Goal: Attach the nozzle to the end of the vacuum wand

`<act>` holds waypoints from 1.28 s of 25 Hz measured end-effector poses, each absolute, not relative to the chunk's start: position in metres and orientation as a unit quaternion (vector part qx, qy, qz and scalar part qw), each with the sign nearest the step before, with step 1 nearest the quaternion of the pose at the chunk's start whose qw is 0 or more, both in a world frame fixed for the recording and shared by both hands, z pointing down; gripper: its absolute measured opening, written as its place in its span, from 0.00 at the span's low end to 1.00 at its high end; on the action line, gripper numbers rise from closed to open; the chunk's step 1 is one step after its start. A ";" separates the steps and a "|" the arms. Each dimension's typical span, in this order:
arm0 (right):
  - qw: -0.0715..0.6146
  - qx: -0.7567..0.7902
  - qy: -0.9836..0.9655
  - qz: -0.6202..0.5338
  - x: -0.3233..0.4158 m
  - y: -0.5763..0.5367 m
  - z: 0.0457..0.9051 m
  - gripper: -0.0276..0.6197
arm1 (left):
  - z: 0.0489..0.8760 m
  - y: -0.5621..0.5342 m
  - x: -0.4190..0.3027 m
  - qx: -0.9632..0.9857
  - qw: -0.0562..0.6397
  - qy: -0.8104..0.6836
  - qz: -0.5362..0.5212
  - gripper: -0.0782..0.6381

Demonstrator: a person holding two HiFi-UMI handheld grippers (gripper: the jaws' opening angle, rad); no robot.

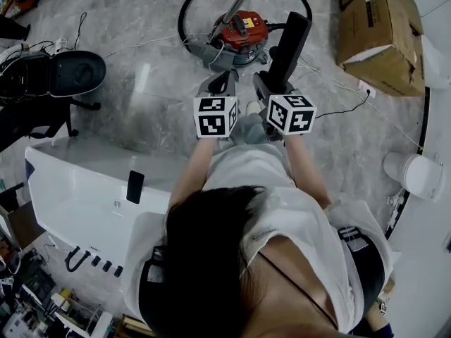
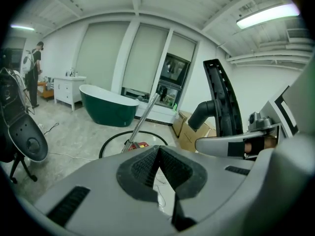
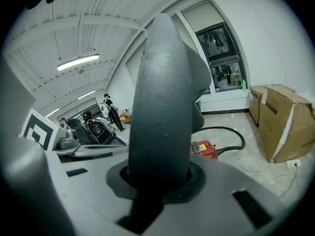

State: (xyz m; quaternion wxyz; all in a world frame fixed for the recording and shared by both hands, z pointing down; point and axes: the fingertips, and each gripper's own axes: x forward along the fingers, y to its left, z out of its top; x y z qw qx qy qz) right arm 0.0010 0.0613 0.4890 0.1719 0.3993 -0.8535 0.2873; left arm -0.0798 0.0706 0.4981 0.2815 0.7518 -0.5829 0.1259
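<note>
**A:** Where's the nozzle?

**B:** The long black plastic floor nozzle (image 1: 289, 39) is clamped near its lower end in the right gripper (image 3: 160, 177). It stands up out of the jaws, pointing to 12 o'clock. The left gripper (image 2: 157, 157) has its jaws pressed together with nothing between them.

**A:** And the wand?

**B:** The slim silver metal wand (image 2: 143, 118) slants up from the red canister vacuum (image 1: 240, 27), dead ahead at 12 o'clock. A black hose (image 1: 181, 11) loops around the canister. The nozzle and wand are well apart.

**A:** What could go wrong from here?

**B:** I see three risks. The nozzle is gripped at one end only, so pressing its socket against the tube could lever it round in the pads. The wand has nothing steadying it that I can see. A push might tip it or shove the canister away, unless the left jaws open and take hold of the tube first. Thin white cables (image 1: 331, 82) also trail across the floor at 1 o'clock, and they could catch a foot.

**A:** What's the floor like?

**B:** It's pale grey marble-look floor (image 1: 141, 20), glossy and probably slippery, so the canister may slide easily.

**A:** And the room?

**B:** It looks like a showroom or lab. Brown cardboard boxes (image 1: 380, 27) sit at 2 o'clock and a black office chair (image 1: 77, 72) at 10 o'clock. A dark green bathtub (image 2: 108, 104) stands before tall blinds in the left gripper view. There are people by the far wall.
</note>
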 end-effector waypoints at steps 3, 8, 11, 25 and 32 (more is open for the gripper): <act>0.174 0.395 -0.855 0.288 0.004 0.052 0.491 0.15 | 0.499 0.060 -0.076 0.750 0.282 -0.584 0.130 0.11; 0.174 0.388 -0.857 0.290 0.007 0.032 0.491 0.15 | 0.500 0.042 -0.071 0.747 0.282 -0.586 0.136 0.11; 0.172 0.383 -0.859 0.292 0.008 0.019 0.491 0.15 | 0.501 0.031 -0.069 0.744 0.283 -0.590 0.136 0.11; 0.166 0.358 -0.872 0.289 0.015 -0.021 0.485 0.15 | 0.498 -0.006 -0.053 0.736 0.280 -0.601 0.139 0.11; 0.169 0.343 -0.878 0.289 0.026 -0.039 0.487 0.15 | 0.495 -0.026 -0.035 0.736 0.274 -0.603 0.138 0.11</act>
